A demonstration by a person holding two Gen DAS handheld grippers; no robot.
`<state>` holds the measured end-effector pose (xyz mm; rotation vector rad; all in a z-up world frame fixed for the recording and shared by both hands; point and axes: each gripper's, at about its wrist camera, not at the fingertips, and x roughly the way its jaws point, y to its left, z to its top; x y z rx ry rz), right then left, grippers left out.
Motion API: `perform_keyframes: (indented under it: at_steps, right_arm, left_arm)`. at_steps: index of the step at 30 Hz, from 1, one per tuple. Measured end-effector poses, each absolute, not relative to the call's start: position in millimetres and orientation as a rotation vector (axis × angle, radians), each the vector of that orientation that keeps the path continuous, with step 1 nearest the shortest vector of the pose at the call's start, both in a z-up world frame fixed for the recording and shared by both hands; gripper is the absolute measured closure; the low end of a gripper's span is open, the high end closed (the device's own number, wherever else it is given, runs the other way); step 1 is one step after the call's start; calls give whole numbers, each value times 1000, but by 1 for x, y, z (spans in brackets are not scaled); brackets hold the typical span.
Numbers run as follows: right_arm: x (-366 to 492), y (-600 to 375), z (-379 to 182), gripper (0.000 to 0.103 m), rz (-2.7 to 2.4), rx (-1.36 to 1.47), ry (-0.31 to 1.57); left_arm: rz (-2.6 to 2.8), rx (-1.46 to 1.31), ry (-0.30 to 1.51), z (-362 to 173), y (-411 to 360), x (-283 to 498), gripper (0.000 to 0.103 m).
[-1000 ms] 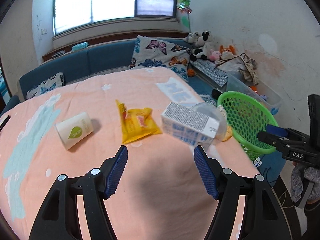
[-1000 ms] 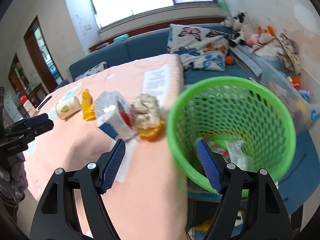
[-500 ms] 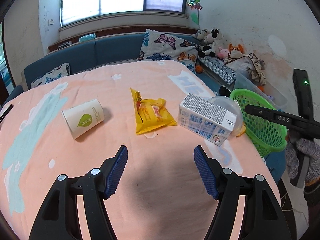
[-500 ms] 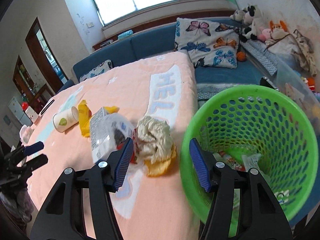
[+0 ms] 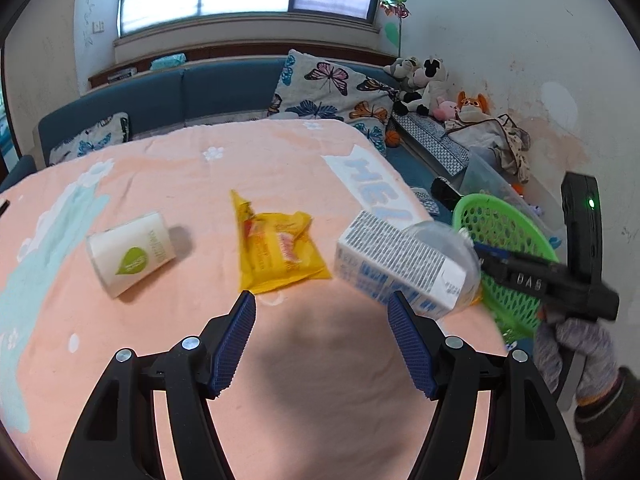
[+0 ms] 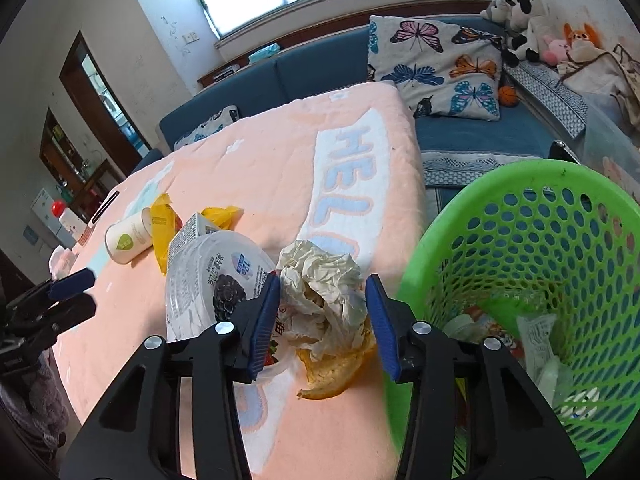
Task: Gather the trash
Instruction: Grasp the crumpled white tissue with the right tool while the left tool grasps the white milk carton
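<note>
On the peach tablecloth lie a white paper cup, a yellow snack bag and a white-blue carton. My left gripper is open and empty, just short of the bag and carton. In the right wrist view a crumpled paper wad sits on an orange peel beside a clear plastic lid. My right gripper is open with its blue pads on either side of the wad. The green mesh basket at the table's right edge holds several wrappers.
A blue sofa with butterfly cushions runs behind the table. Plush toys and a clear storage bin stand along the right wall. The cup and yellow bag also show in the right wrist view.
My right gripper has moved left from over the basket to the crumpled paper wad and narrowed around it. My left gripper has shifted slightly towards the carton.
</note>
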<state>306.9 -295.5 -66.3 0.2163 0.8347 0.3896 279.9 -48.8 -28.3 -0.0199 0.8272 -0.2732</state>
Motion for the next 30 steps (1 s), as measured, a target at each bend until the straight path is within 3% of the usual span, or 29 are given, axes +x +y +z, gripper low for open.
perform_keyframes:
  at_steps: [6, 30]
  right_arm:
    - [296, -300, -63, 68, 382, 211, 812]
    - [251, -339, -42, 72, 355, 281, 734]
  left_arm:
    - [-288, -114, 885, -33, -63, 307, 36]
    - [-174, -187, 966, -39, -106, 361, 36]
